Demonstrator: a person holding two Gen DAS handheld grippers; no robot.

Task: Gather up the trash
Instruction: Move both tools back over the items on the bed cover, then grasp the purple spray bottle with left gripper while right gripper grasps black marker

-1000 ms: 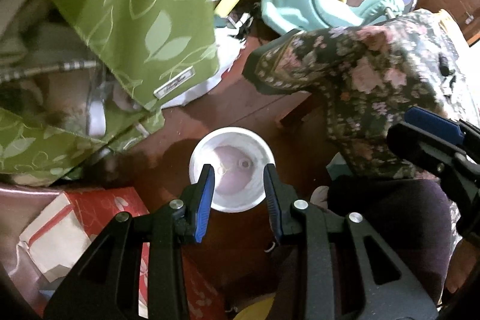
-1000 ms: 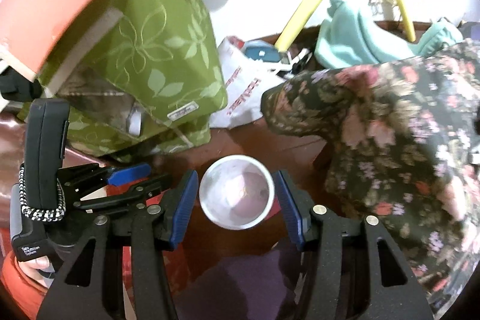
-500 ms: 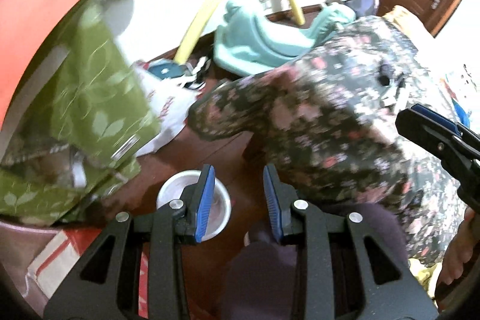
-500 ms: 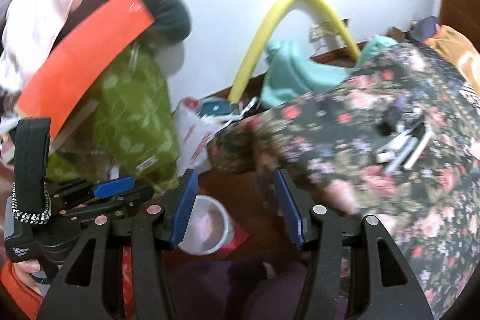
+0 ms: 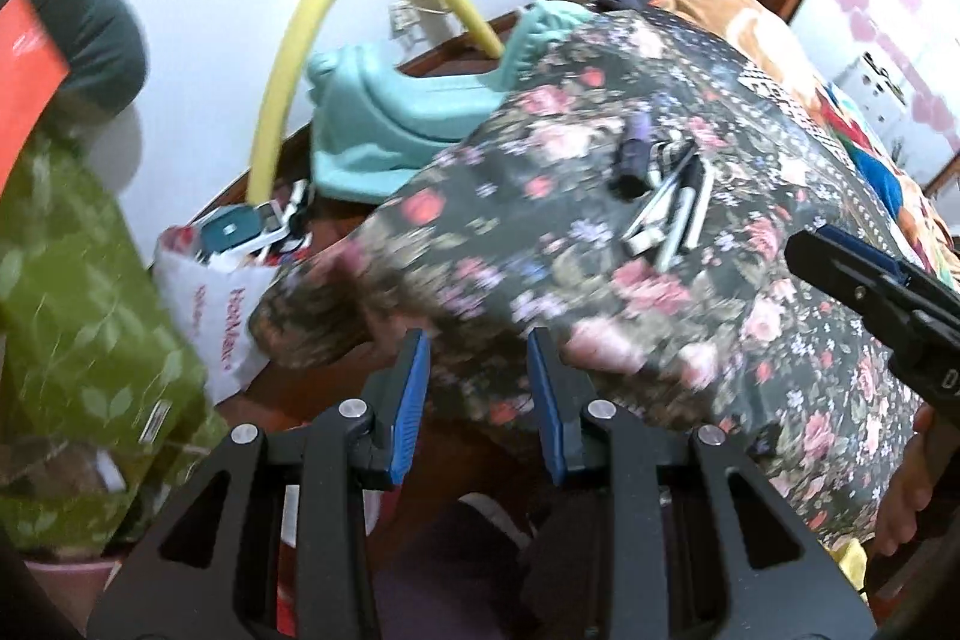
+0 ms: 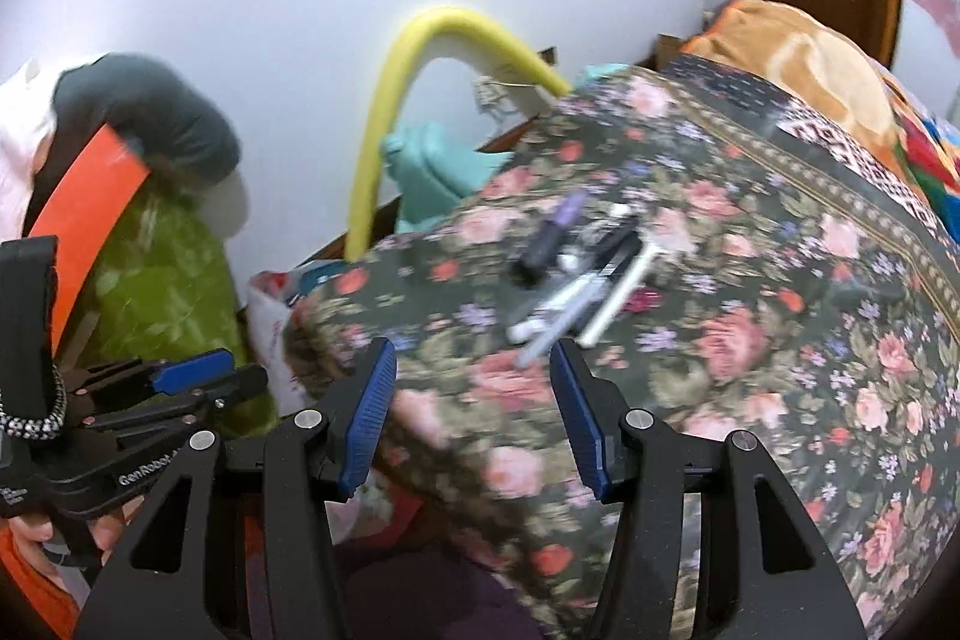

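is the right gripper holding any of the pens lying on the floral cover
No, the right gripper stands open with nothing between its pads, and the pens lie loose on the floral cover beyond its fingertips.

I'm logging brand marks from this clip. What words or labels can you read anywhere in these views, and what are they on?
"GenRobot", partly cut off: white lettering on the left claw.
Red lettering on the white plastic bag: too blurred to read for sure.
White tag on the green leaf-print bag: too small to read.

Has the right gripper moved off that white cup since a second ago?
Yes. The right gripper has swung up and away from the cup, which has left view, and now frames the floral blanket near the pens.
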